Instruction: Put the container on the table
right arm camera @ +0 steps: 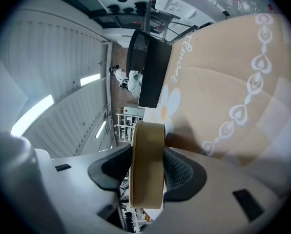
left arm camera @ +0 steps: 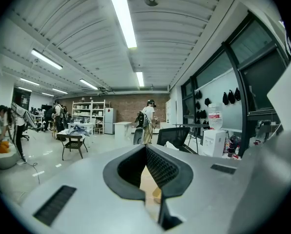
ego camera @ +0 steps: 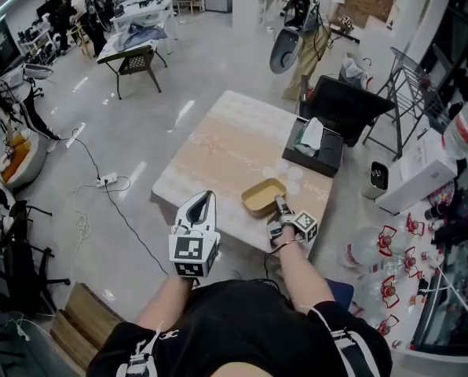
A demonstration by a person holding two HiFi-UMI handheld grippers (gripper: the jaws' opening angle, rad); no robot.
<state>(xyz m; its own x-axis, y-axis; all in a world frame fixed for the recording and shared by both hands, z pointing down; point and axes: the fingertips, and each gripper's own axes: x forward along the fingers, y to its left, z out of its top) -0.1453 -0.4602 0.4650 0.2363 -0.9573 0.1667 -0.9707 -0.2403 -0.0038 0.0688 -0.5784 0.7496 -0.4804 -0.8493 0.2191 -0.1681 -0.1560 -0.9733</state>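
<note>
Clamped in my right gripper (right arm camera: 146, 167), ribbed black pads (right arm camera: 180, 172) squeeze the smooth wall of one shallow, tan, round-cornered container (ego camera: 264, 197), at the near right of the beige, teardrop-printed desk (ego camera: 218, 148). My left gripper (left arm camera: 145, 149) is pressed together, empty, near the desk's front edge.

No text could be read: cursive lettering (right arm camera: 180, 57) on the table (right arm camera: 223, 89) and a red label (left arm camera: 214, 114) on a bottle (left arm camera: 214, 125) were too blurred.
</note>
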